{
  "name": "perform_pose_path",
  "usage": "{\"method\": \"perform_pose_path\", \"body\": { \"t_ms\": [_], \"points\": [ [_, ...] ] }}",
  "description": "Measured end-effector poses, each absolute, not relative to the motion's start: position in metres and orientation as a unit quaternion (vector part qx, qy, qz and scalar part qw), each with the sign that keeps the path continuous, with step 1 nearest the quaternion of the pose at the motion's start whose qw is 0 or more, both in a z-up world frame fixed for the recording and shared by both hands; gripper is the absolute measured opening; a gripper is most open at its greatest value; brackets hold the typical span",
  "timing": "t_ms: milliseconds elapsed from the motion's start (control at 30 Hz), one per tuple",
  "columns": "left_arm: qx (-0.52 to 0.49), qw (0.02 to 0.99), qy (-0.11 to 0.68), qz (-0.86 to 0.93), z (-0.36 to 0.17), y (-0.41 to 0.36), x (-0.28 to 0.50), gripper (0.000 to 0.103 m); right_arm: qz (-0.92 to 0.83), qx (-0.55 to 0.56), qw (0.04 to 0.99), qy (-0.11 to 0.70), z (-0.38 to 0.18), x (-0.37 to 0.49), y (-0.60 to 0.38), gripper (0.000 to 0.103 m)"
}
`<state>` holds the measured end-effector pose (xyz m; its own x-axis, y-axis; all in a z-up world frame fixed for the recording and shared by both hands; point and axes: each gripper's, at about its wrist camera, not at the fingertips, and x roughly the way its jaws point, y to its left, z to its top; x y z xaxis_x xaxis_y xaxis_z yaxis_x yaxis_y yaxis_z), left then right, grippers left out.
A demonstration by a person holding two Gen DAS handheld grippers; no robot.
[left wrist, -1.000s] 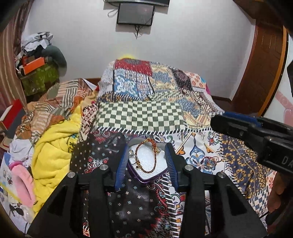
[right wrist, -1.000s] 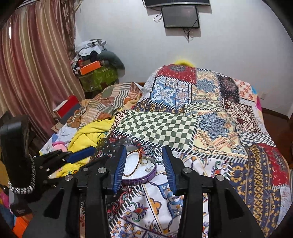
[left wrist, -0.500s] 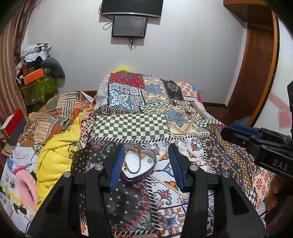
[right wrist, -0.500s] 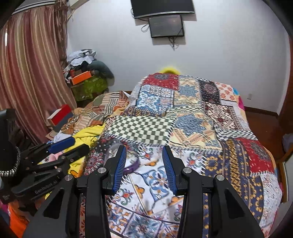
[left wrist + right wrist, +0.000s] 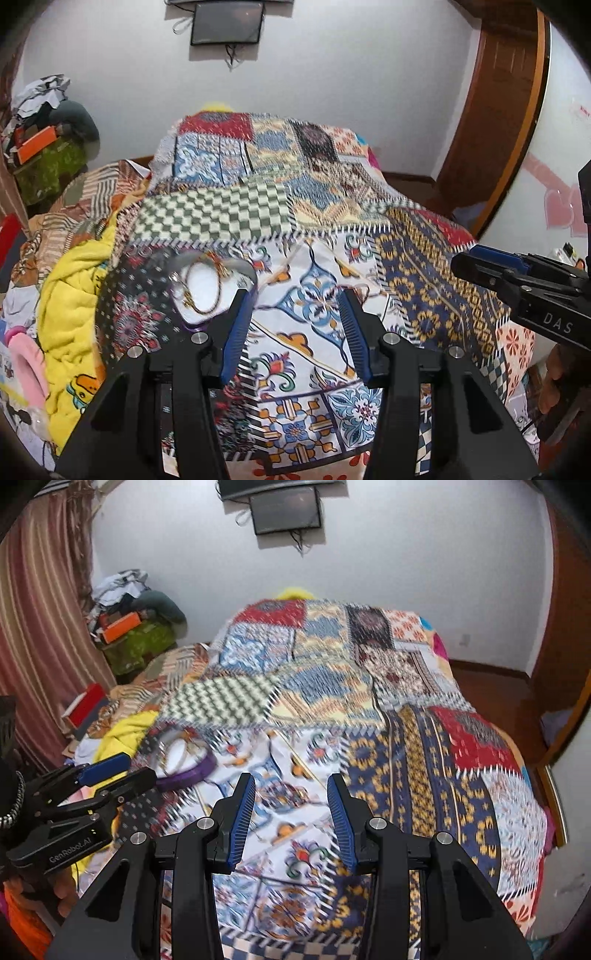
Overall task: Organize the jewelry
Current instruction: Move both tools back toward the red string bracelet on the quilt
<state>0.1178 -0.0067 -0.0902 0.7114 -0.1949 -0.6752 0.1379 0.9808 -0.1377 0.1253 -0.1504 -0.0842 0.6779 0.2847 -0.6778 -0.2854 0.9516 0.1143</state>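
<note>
Patchwork bedspread (image 5: 310,266) beneath left gripper (image 5: 295,332) and right gripper (image 5: 290,812), both tilted down, released, empty

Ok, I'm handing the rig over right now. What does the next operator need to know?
Left gripper: open, nothing between the fingers, over the quilt, to the right of the box.
Right gripper: open, also nothing between the fingers, over the quilt.
Box: purple, white inside, on the quilt's left side, beside the left finger.
Jewelry: a beaded bracelet and a thin chain lie in the box; the blur hides the rest.
Done: those pieces are in the box.
Left: I see no loose jewelry or lid; look around before moving.
</note>
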Motion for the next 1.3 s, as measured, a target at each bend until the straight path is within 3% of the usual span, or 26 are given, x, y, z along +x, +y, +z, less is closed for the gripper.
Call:
{"method": "perform_pose_path", "body": {
  "t_ms": [467, 600, 1067, 1133, 1200, 1300],
  "points": [
    [-0.032, 0.883, 0.451, -0.127, -0.154, -0.04, 0.144, 0.048, 0.125, 0.026, 0.892, 0.434, -0.132, 0.136, -0.189, 0.037],
    [-0.021, 0.875, 0.467, -0.129, -0.167, -0.049, 0.158, 0.029, 0.125, 0.032, 0.89, 0.438, -0.134, 0.141, -0.195, 0.037],
    [-0.009, 0.86, 0.486, -0.157, -0.187, -0.073, 0.181, 0.028, 0.134, 0.047, 0.878, 0.456, -0.148, 0.162, -0.197, 0.037],
    [-0.007, 0.861, 0.484, -0.158, -0.188, -0.075, 0.183, 0.024, 0.137, 0.046, 0.877, 0.457, -0.15, 0.164, -0.195, 0.037],
    [-0.009, 0.862, 0.482, -0.156, -0.189, -0.074, 0.183, 0.011, 0.14, 0.045, 0.876, 0.459, -0.151, 0.166, -0.193, 0.037],
    [-0.032, 0.86, 0.483, -0.162, -0.19, -0.066, 0.184, 0.009, 0.146, 0.044, 0.873, 0.463, -0.152, 0.171, -0.189, 0.037]
  ]
}}
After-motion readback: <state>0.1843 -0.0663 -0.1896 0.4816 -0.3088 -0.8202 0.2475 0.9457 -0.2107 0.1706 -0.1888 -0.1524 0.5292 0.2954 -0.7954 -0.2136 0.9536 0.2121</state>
